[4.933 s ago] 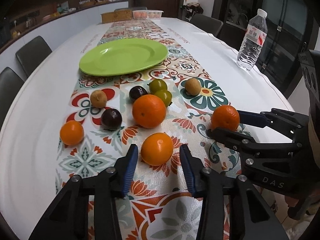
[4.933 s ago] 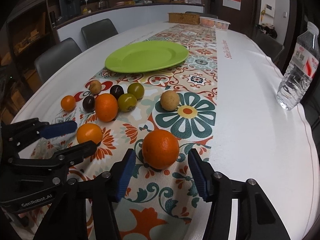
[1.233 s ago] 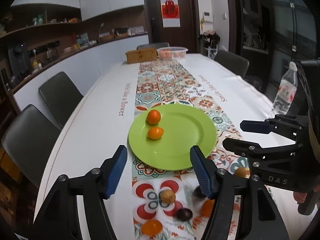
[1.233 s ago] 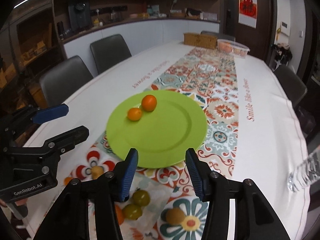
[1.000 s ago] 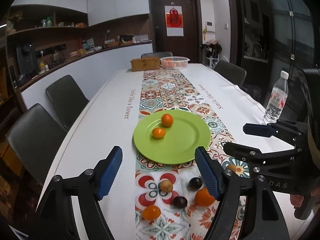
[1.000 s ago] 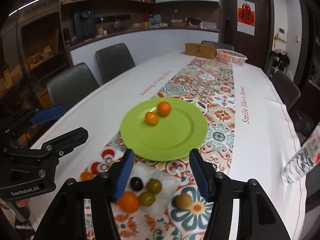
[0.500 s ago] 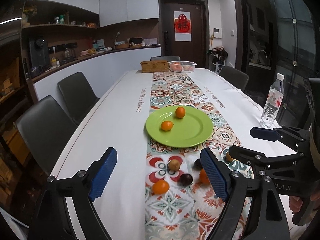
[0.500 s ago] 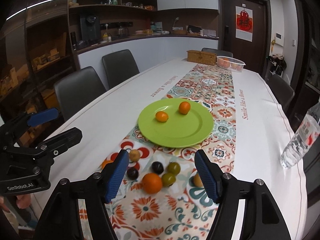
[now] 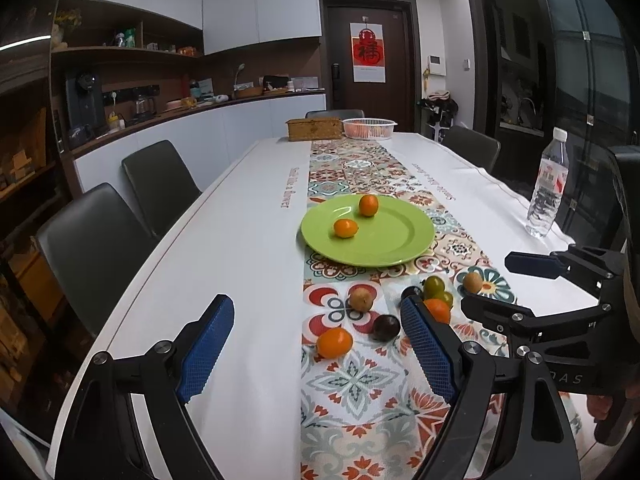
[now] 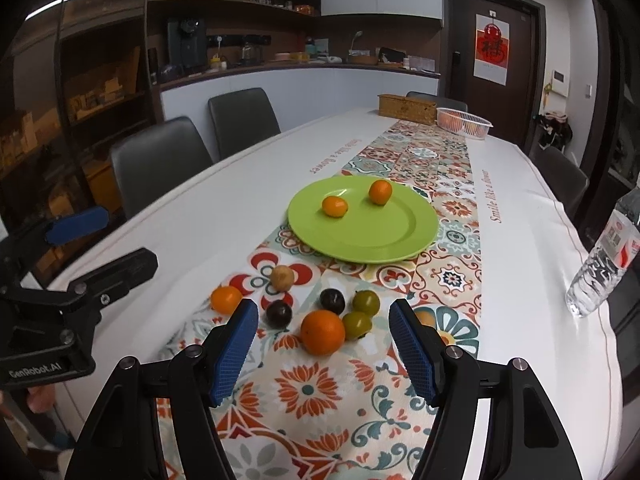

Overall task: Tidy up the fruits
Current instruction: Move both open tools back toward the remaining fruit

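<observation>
White table (image 9: pixel 240 240) — bare left edge, green plate (image 9: pixel 400 248) seemingly mid-runner

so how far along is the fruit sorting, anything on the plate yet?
Done: two small oranges sit on the green plate. In hand: nothing; the left gripper and right gripper both stand open and empty. Left on the runner: a large orange, a small orange, two dark plums, two green fruits and a brown one; another is half hidden behind a right finger.
</observation>
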